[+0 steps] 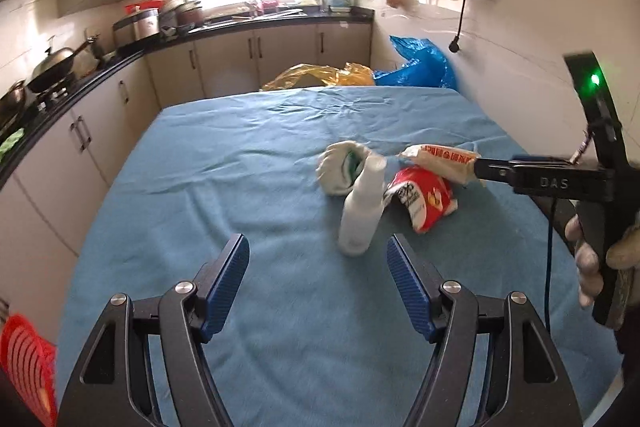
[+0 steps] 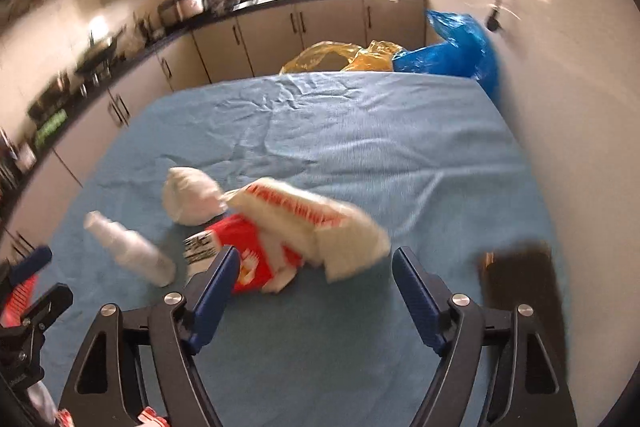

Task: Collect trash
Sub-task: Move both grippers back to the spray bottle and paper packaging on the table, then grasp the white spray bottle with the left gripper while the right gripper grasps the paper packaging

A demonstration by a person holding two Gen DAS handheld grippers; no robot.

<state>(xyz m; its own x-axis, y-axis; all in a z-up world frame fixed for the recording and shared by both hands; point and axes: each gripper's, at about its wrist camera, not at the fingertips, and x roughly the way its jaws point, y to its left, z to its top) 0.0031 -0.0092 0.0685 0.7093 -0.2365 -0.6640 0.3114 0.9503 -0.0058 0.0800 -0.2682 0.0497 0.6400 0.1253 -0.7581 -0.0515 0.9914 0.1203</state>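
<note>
Trash is a small heap mid-frame on the blue-clothed tabletop (image 1: 240,195): cream wrapper (image 1: 438,161) with orange print, red snack packet (image 1: 420,205) under it, crumpled white bag (image 1: 338,167) just beside, white spray bottle (image 1: 360,215) nearest the left side. We can't tell for sure whether the bottle lies flat or leans.

Left gripper (image 1: 318,267) is low centre in its view, fingers spread wide, nothing between them, bottle just ahead. Right gripper (image 2: 316,253) also has its fingers spread, with the cream wrapper in the gap just ahead. From the left view the tips reach the wrapper's end, but no clamp is visible.

Handling, our guess: the wrappers and bag are light, soft and crinkly, and they will crush and slide on film. Pinch a bunched edge or folded end, not a flat face. The bottle is stiff, smooth and round and may roll, so take it across the body.

Around: a red basket (image 1: 24,367) at lower left, likely the bin. Yellow bag (image 1: 320,75) and blue bag (image 1: 424,63) sit past the tabletop's far edge. In the way: the pieces overlap, so lifting one may drag its neighbour. The dark blur at the right of the right view can't be identified.
</note>
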